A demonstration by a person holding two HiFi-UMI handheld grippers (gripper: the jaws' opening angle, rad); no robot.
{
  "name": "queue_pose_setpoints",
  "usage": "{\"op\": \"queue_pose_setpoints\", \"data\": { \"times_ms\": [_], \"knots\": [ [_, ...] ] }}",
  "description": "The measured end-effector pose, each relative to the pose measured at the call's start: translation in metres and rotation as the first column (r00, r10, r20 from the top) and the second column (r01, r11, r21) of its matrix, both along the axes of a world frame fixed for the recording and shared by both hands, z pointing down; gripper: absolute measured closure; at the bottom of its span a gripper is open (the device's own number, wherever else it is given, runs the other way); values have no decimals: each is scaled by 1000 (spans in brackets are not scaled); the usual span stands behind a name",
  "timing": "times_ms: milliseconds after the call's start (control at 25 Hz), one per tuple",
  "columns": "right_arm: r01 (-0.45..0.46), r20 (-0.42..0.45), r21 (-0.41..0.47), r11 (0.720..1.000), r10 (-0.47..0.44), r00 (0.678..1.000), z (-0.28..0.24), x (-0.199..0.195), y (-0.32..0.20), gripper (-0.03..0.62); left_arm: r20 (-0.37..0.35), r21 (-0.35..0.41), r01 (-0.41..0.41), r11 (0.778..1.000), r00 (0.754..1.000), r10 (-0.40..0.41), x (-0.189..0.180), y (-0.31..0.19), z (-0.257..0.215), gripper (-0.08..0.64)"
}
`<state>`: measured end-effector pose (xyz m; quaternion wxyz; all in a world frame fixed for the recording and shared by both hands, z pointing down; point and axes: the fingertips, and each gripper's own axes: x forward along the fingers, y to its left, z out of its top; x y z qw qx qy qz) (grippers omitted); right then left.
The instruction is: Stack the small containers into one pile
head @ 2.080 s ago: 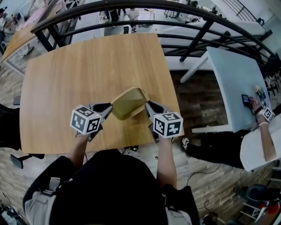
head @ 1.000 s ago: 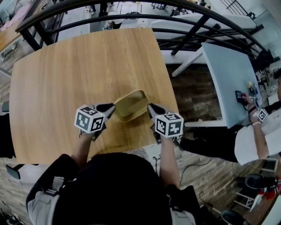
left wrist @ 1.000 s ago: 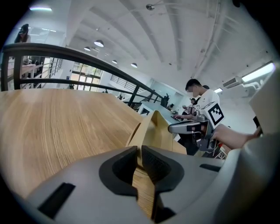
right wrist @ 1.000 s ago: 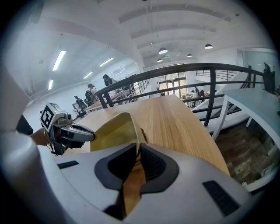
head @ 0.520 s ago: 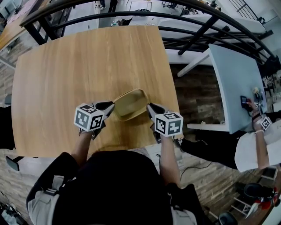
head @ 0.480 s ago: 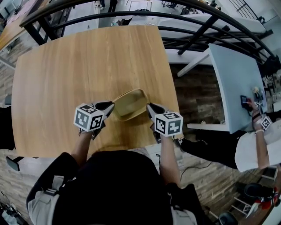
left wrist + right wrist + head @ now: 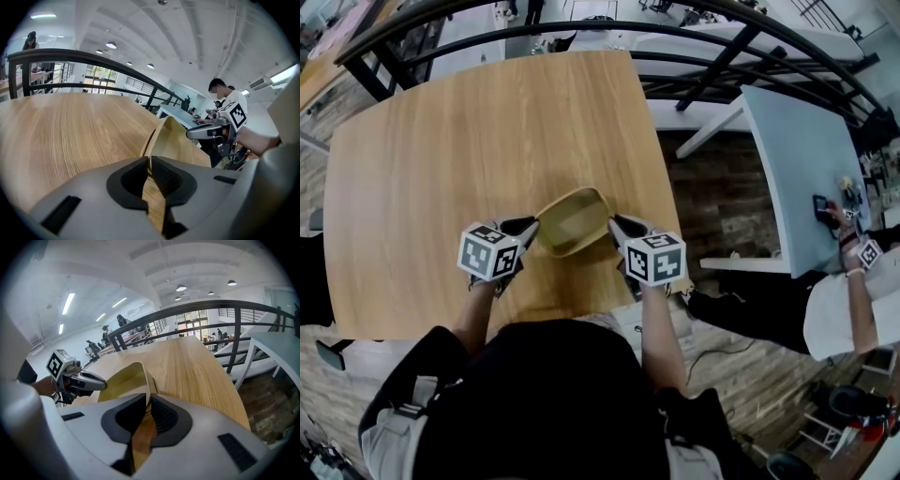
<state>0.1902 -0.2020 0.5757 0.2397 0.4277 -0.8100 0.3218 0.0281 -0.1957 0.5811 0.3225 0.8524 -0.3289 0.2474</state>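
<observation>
Left gripper (image 7: 530, 225) pinches the left end rim of the tan container (image 7: 572, 222), right gripper (image 7: 614, 223) the right; its long axis runs between both clenched jaws.

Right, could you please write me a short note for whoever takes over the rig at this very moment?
Left gripper: jaws shut on the left rim of the tan container.
Right gripper: jaws shut on the opposite rim.
Things: the container is held between both grippers over the near part of the wooden table. I cannot tell whether it rests on the table. No other loose container shows there.
Done: the rim looks layered, so the pile seems already nested. The count is unclear.
Left: probably set it down, open both jaws and check that the pile sits straight.
</observation>
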Motion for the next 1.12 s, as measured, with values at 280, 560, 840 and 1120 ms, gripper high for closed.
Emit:
{"op": "queue_pose_setpoints", "data": {
  "times_ms": [280, 560, 840, 1120],
  "knots": [
    [5, -19, -7, 1000, -5, 1000, 5, 1, -3, 552, 7, -14, 5, 1000, 1000, -5, 0, 0, 6, 520],
    [3, -26, -13, 1000, -4, 1000, 9, -1, -5, 552, 0, -21, 4, 1000, 1000, -4, -1, -2, 8, 520],
    [-1, -31, -18, 1000, 1, 1000, 10, 1, -6, 552, -4, -26, 2, 1000, 1000, -2, 1, -3, 8, 520],
    [6, -53, -12, 1000, -6, 999, 13, 0, -9, 552, -7, -27, 7, 1000, 1000, -7, 1, -4, 10, 520]
  ]
}}
